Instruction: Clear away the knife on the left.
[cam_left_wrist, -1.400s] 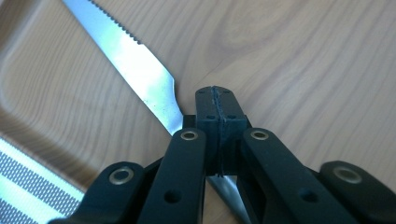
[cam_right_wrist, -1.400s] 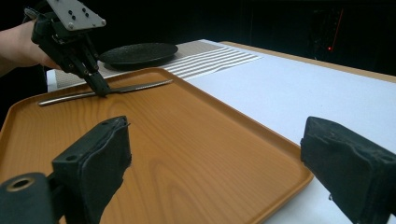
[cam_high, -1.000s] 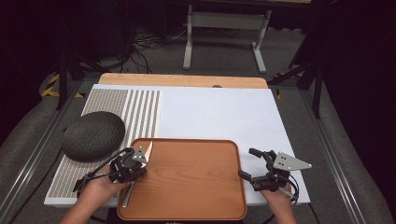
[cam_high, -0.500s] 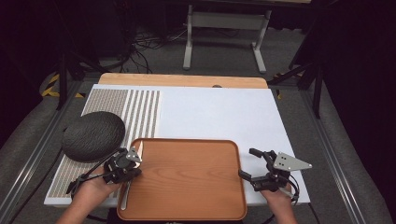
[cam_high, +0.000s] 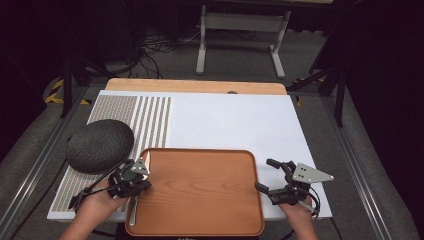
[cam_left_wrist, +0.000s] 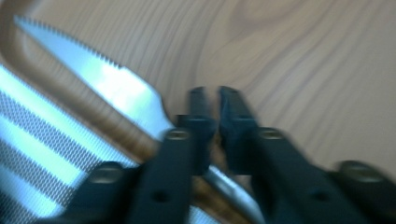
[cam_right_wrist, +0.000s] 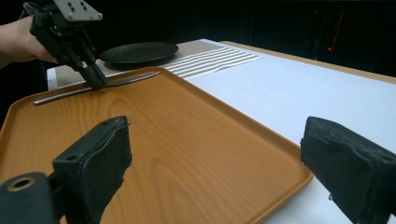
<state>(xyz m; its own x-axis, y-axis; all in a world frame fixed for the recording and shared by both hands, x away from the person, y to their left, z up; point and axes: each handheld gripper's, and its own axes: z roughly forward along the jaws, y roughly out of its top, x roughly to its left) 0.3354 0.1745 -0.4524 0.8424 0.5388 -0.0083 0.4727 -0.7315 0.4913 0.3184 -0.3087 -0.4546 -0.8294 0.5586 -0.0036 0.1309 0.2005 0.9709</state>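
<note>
A wooden tray (cam_high: 200, 190) lies at the table's near edge. A table knife (cam_high: 133, 212) with a serrated blade (cam_left_wrist: 116, 88) rests along the tray's left rim, blade pointing away from me. My left gripper (cam_high: 137, 185) points down onto the knife's middle (cam_right_wrist: 116, 81), its jaws (cam_left_wrist: 212, 95) shut to a thin slit above the tray wood, with the knife passing underneath them. My right gripper (cam_high: 266, 174) stands open at the tray's right rim, its two pads (cam_right_wrist: 100, 158) wide apart over the tray (cam_right_wrist: 187, 130) and nothing between them.
A dark round plate (cam_high: 100, 145) sits left of the tray on a striped mat (cam_high: 150, 120). White table surface (cam_high: 235, 125) stretches behind the tray to a wooden back edge (cam_high: 195, 86). Beyond the table stand a metal frame (cam_high: 240, 35) and cables.
My left gripper has shifted a little to the left, from over the tray's inside to its left rim by the knife. The right gripper has stayed where it was.
</note>
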